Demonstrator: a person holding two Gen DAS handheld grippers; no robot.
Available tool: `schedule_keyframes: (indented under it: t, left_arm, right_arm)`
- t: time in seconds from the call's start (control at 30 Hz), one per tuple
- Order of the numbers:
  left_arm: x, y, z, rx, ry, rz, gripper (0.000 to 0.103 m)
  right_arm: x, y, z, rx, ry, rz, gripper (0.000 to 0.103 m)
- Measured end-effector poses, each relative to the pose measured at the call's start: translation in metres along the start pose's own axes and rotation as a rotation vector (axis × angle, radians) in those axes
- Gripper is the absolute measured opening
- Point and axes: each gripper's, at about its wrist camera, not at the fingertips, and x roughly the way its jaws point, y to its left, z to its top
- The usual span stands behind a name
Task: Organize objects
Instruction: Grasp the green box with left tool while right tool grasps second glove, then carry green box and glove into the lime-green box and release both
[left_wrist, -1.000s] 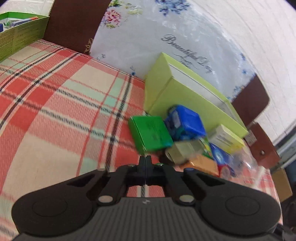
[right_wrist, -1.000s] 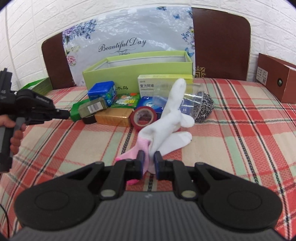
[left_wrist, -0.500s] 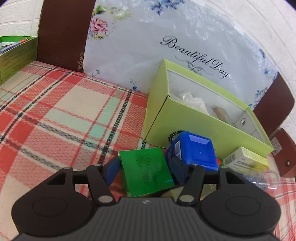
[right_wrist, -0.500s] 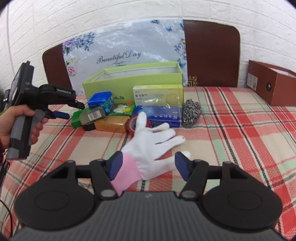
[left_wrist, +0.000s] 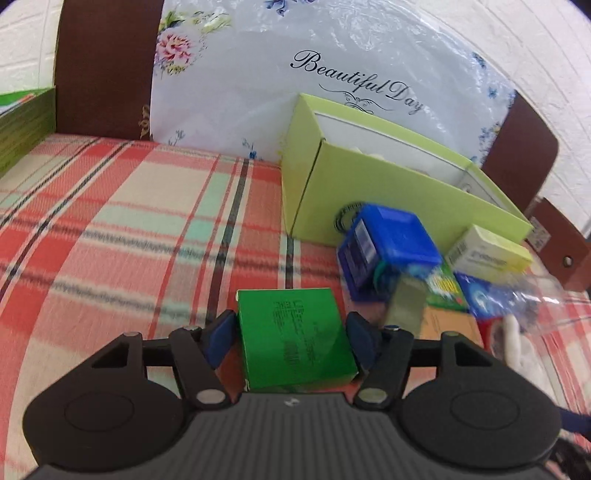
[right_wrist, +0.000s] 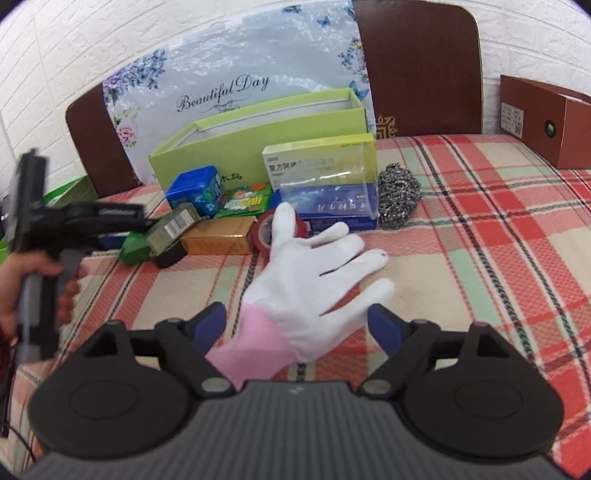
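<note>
On the plaid bed, left gripper (left_wrist: 291, 334) jaws spread around the green box (left_wrist: 295, 338), right gripper (right_wrist: 297, 325) jaws opening astride the white glove (right_wrist: 314, 277); closing off-centre could twist either loose

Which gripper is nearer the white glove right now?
Right. The right gripper, jaws opening, straddles the white glove; the left gripper is off by the clutter, around the green box.

Black ribbed right gripper (right_wrist: 297, 326), blue fingers (right_wrist: 209, 325), possibly silver screws.
</note>
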Motion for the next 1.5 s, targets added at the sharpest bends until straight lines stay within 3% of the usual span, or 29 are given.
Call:
schedule_keyframes:
  t: [0.03, 0.07, 0.13, 0.2, 0.3, 0.4, 0.43, 0.53, 0.57, 0.73, 0.83, 0.9, 1.0, 1.13, 1.27, 1.33, 1.5]
  left_arm:
    - [-0.009, 0.002, -0.009, -0.002, 0.009, -0.019, 0.067]
    - [-0.016, 0.002, -0.016, 0.003, 0.021, -0.039, 0.067]
    - [-0.034, -0.002, -0.032, 0.028, 0.042, -0.069, 0.067]
    - [-0.049, -0.008, -0.048, 0.048, 0.063, -0.11, 0.067]
    - [-0.072, -0.017, -0.069, 0.04, 0.088, -0.155, 0.068]
    - [-0.089, -0.026, -0.082, 0.033, 0.095, -0.138, 0.072]
    - [-0.093, -0.028, -0.085, 0.029, 0.102, -0.132, 0.073]
    - [-0.106, -0.036, -0.087, 0.042, 0.099, -0.099, 0.074]
    - [-0.111, -0.04, -0.087, 0.058, 0.095, -0.07, 0.074]
    - [-0.117, -0.057, -0.092, 0.147, 0.041, 0.019, 0.074]
    - [-0.103, -0.057, -0.095, 0.134, 0.077, 0.022, 0.074]
    - [-0.094, -0.054, -0.097, 0.104, 0.096, 0.013, 0.067]
    - [-0.092, -0.053, -0.098, 0.102, 0.072, 0.007, 0.067]
    - [-0.091, -0.058, -0.1, 0.113, 0.058, 0.026, 0.067]
    - [-0.09, -0.057, -0.1, 0.105, 0.045, 0.003, 0.065]
    - [-0.093, -0.057, -0.1, 0.088, 0.045, -0.02, 0.065]
    - [-0.115, -0.07, -0.092, 0.098, 0.006, -0.077, 0.065]
  right_arm:
    - [0.005, 0.001, 0.001, 0.011, 0.016, 0.011, 0.077]
    - [0.008, 0.003, 0.0, 0.009, 0.029, 0.041, 0.053]
    - [0.006, 0.008, -0.003, -0.038, 0.044, 0.088, 0.025]
    - [-0.002, 0.016, -0.007, -0.144, 0.037, 0.09, 0.015]
    - [-0.021, 0.018, -0.013, -0.233, 0.044, 0.097, 0.014]
    - [-0.041, 0.015, -0.017, -0.283, 0.073, 0.091, 0.015]
    - [-0.046, 0.014, -0.018, -0.286, 0.076, 0.094, 0.019]
    - [-0.056, 0.014, -0.018, -0.281, 0.06, 0.102, 0.055]
    - [-0.058, 0.016, -0.018, -0.284, 0.052, 0.104, 0.058]
    - [-0.054, 0.022, -0.015, -0.283, 0.049, 0.099, 0.058]
    - [-0.047, 0.021, -0.019, -0.273, 0.066, 0.067, 0.058]
    - [-0.043, 0.017, -0.022, -0.257, 0.083, 0.064, 0.058]
    - [-0.036, 0.014, -0.026, -0.242, 0.099, 0.054, 0.056]
    - [-0.029, 0.013, -0.03, -0.233, 0.113, 0.062, 0.044]
    - [-0.028, 0.016, -0.036, -0.252, 0.097, 0.062, 0.02]
    - [-0.033, 0.015, -0.033, -0.235, 0.096, 0.084, 0.013]
    - [-0.057, 0.02, -0.021, -0.231, 0.052, 0.152, 0.012]
